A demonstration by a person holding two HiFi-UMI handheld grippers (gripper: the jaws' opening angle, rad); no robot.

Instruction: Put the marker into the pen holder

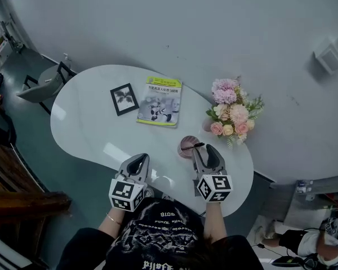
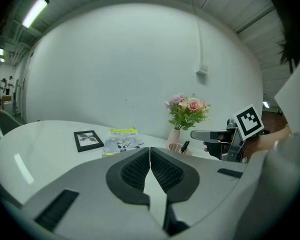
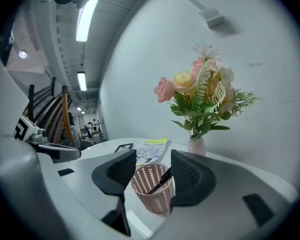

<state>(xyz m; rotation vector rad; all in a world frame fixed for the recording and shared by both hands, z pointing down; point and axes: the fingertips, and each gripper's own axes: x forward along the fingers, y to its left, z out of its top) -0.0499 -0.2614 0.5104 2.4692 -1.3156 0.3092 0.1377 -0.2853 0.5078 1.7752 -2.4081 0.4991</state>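
**Release at the holder**

The jaws of the right gripper (image 3: 152,166) stand wide apart and grip nothing. Between and just beyond them stands the pink mesh holder (image 3: 152,194). The marker (image 3: 161,180) is inside it, leaning, with its upper end over the rim near the right-hand pad; whether they touch cannot be told. The left gripper (image 2: 150,156) has its jaws closed together, empty, near the table (image 1: 90,128) edge and apart from the holder. Flowers (image 1: 232,110) stand just behind the holder; a book (image 1: 159,101) and a frame (image 1: 124,99) lie farther off. The task looks all but done. To finish well, hold the jaws wide and draw straight back and up, so that no pad snags the leaning marker or tips the light holder.
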